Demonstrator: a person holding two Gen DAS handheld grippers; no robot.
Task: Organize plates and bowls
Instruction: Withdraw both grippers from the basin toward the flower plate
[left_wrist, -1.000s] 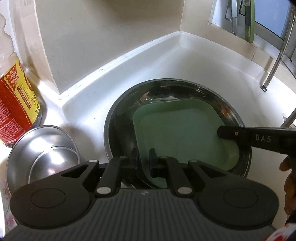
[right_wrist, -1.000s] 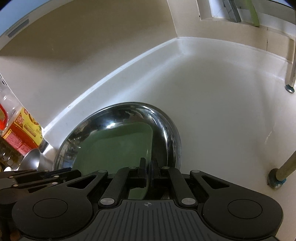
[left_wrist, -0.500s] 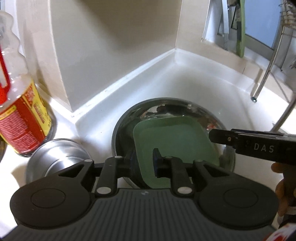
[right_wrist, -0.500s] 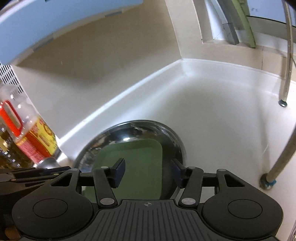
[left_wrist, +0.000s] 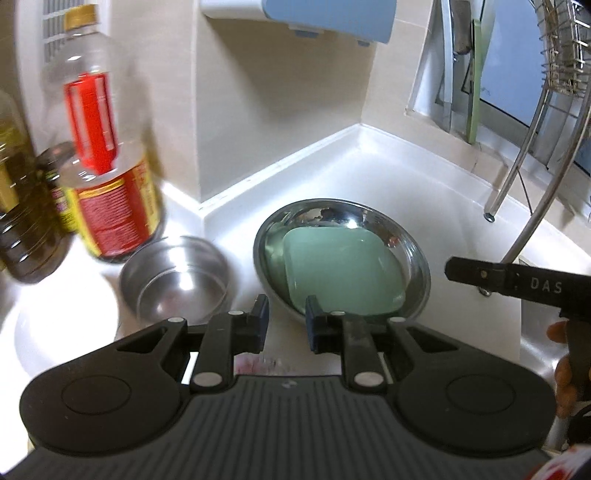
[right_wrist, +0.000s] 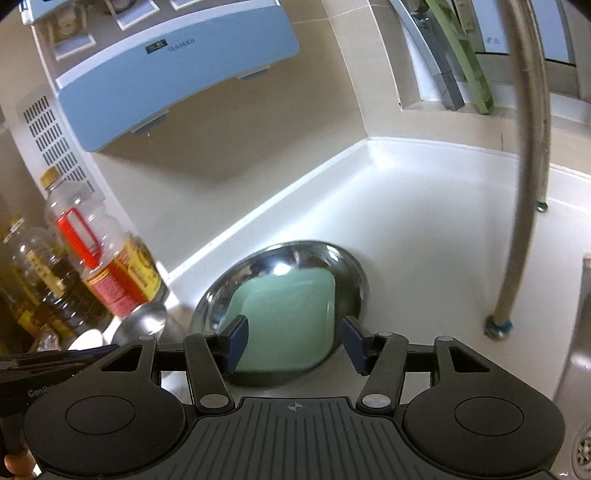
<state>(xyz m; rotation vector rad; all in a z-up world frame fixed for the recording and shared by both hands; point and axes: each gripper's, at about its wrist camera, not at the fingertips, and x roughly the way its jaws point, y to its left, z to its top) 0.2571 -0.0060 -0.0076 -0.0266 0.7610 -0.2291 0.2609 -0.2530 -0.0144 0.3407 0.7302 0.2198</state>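
Your left gripper (left_wrist: 283, 319) hangs above the white bench (left_wrist: 424, 177) with its fingers (left_wrist: 260, 317) parted a narrow way and nothing between them. Your right gripper (right_wrist: 293, 343) has its fingers (right_wrist: 236, 341) spread wide and empty too. Beyond both, the green plate (left_wrist: 340, 269) lies tilted inside the large steel bowl (left_wrist: 419, 258), which sits on the bench in the corner by the wall. Just left of it stands a smaller steel bowl (left_wrist: 173, 277), empty and upright, apart from the large one. Behind the small bowl stand a red-labelled bottle (left_wrist: 107, 192) and an oil bottle (left_wrist: 22, 206). The right gripper's black body enters the left wrist view from the right edge.
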